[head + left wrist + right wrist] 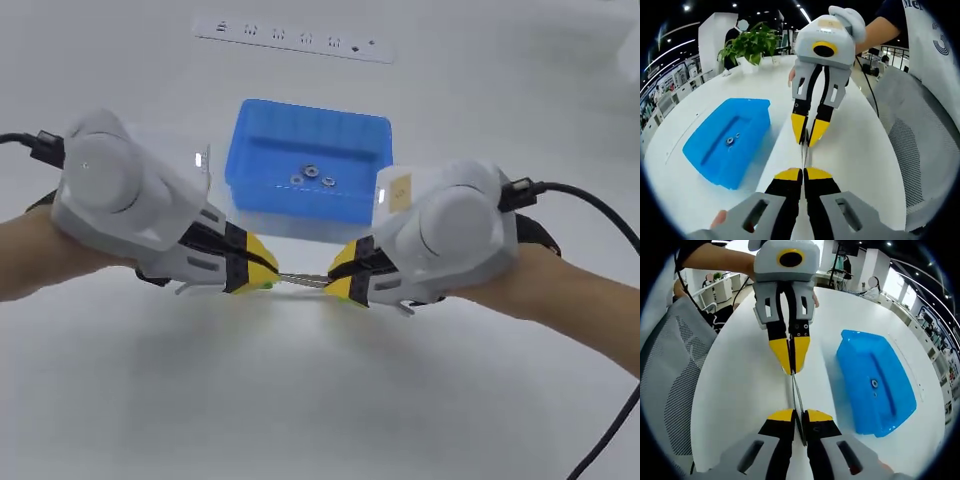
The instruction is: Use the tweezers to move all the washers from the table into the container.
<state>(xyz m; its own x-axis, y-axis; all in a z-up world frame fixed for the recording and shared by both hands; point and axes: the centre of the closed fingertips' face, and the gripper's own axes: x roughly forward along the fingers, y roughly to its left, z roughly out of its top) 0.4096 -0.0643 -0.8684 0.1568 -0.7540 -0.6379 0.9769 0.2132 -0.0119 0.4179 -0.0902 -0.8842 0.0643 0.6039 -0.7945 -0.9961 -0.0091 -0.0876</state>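
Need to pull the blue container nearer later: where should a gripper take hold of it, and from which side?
Probably the near long wall of the blue container, at its middle, coming down from above with one jaw inside and one outside. It is open-topped with thin upright walls, that wall is the closest one, and the washers lie mid-floor, clear of it.
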